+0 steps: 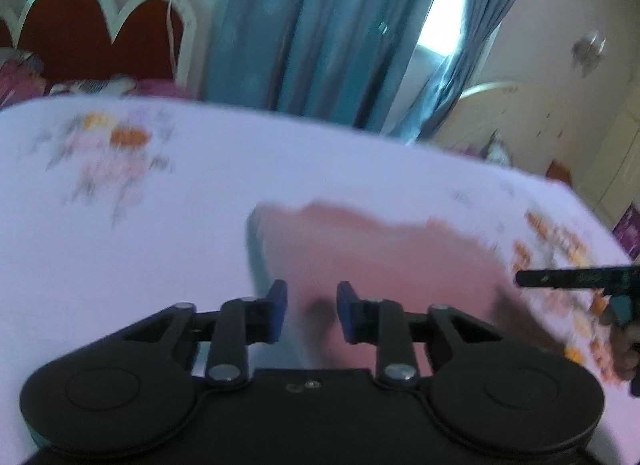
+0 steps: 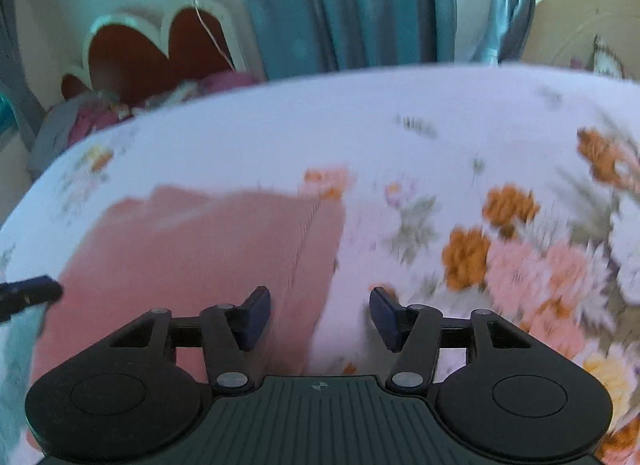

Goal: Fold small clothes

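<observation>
A white flowered bedsheet (image 2: pixel 400 145) is covering the bed; blue curtains (image 1: pixel 320 25) are hanging behind it. The pink cloth (image 2: pixel 200 249) is lying flat mid-sheet, bare sheet around it; frames too blurred for its long axis. Left gripper (image 1: pixel 311 311) and right gripper (image 2: pixel 319 317) are both hovering spread, gripping nothing.

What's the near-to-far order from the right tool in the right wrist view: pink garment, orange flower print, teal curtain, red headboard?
From the right tool:
1. Pink garment, right at its left finger.
2. Orange flower print on the bedsheet, ahead to the right.
3. Red headboard, beyond the bed, upper left.
4. Teal curtain, behind it at top centre.
</observation>
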A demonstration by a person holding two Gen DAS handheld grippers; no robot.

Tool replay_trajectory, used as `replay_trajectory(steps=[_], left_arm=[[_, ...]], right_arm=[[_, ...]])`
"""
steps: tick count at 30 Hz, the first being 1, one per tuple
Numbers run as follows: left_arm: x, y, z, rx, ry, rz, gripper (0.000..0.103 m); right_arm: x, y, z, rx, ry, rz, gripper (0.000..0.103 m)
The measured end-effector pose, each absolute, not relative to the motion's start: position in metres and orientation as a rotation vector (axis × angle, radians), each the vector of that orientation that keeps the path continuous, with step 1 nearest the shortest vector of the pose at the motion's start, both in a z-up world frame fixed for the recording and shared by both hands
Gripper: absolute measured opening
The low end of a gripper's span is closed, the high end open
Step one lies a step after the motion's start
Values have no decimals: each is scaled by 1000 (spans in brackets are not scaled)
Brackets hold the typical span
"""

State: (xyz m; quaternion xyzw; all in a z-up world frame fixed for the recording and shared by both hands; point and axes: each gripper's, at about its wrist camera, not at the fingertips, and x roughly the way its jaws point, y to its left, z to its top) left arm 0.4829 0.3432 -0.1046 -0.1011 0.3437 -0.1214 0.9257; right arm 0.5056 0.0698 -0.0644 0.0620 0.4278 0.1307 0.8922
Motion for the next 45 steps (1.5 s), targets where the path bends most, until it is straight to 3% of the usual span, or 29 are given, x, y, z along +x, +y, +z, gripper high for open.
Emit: replay_trajectory(steps=[1,6,15,19,24,36,45], left_arm=[[489,339,-102,-193,702,-261,26],[524,314,-129,-128,814,-278,36],[518,311,-130,-102,791,-282,35],[510,312,-113,-77,769,-258,29],[455,314,-86,-126,716,-305,29],[409,293,-128,-38,812,-269,30],[370,303,-125,-82,837,-184,27]], right_arm=[[509,76,-63,105,876,280,24],[535,107,-89,-17,948,306,24],[538,102,-106,-37,953,300,24],[520,100,-80,-23,926,315,25],[464,95,-55,-61,906,441,25],[447,86,-94,-108,973,393,24],[396,76,-61,-78,911,464,24]])
